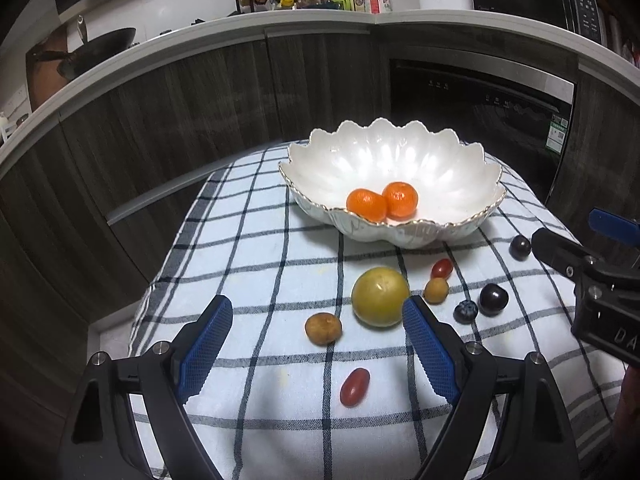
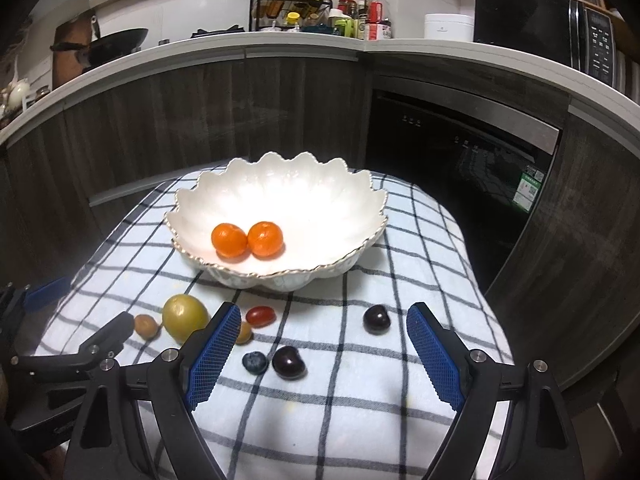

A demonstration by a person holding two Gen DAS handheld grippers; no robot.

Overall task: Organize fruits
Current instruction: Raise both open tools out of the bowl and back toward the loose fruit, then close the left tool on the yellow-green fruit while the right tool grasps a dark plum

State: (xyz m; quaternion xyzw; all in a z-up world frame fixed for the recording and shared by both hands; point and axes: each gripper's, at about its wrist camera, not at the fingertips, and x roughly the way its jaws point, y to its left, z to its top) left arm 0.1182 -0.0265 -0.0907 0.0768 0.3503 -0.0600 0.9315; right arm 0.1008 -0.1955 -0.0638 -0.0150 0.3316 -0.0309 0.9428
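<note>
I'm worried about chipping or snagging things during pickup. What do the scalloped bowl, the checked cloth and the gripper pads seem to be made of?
Scalloped bowl: likely glazed ceramic, glossy pearly white with a gold-edged rim, judging by its bright reflections.
Checked cloth: woven fabric, matte, soft-looking, draping over the edges.
Pads: blue, with a fine ridged grid texture, probably rubber or plastic; the look leaves it open.
</note>
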